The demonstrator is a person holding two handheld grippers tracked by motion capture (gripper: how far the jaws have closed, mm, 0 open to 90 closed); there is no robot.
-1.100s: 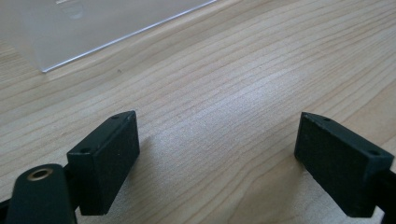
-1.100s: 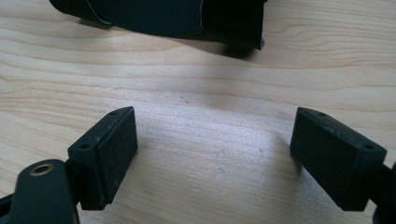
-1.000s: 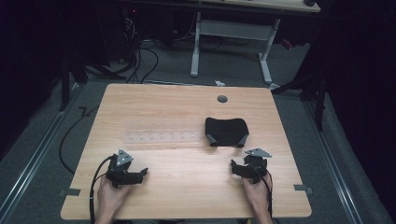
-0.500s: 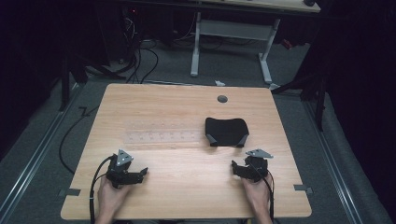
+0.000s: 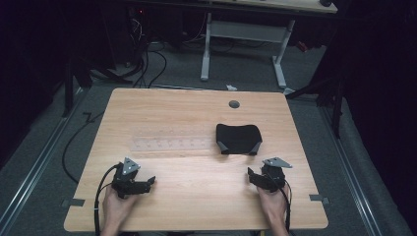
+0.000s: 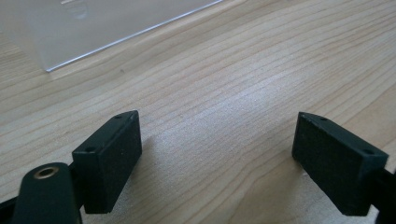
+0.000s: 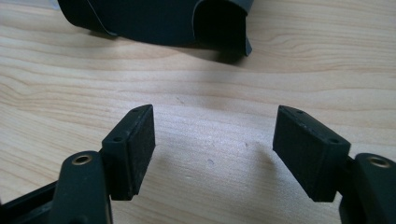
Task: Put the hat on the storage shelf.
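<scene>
The table is pale wood, matt and finely grained. The pouch looks like matt black cloth (rubbery edges), the tray clear plastic.

Worktop layout: clear rack at centre-left, folded cloth just to its right, cable hole behind the cloth. Left tongs rest near the front edge before the rack; right tongs before the cloth, well apart.

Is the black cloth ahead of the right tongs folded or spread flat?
Folded. The black cloth lies as a compact bundle on the table, and the right gripper view shows its edge curled over in layers.
</scene>
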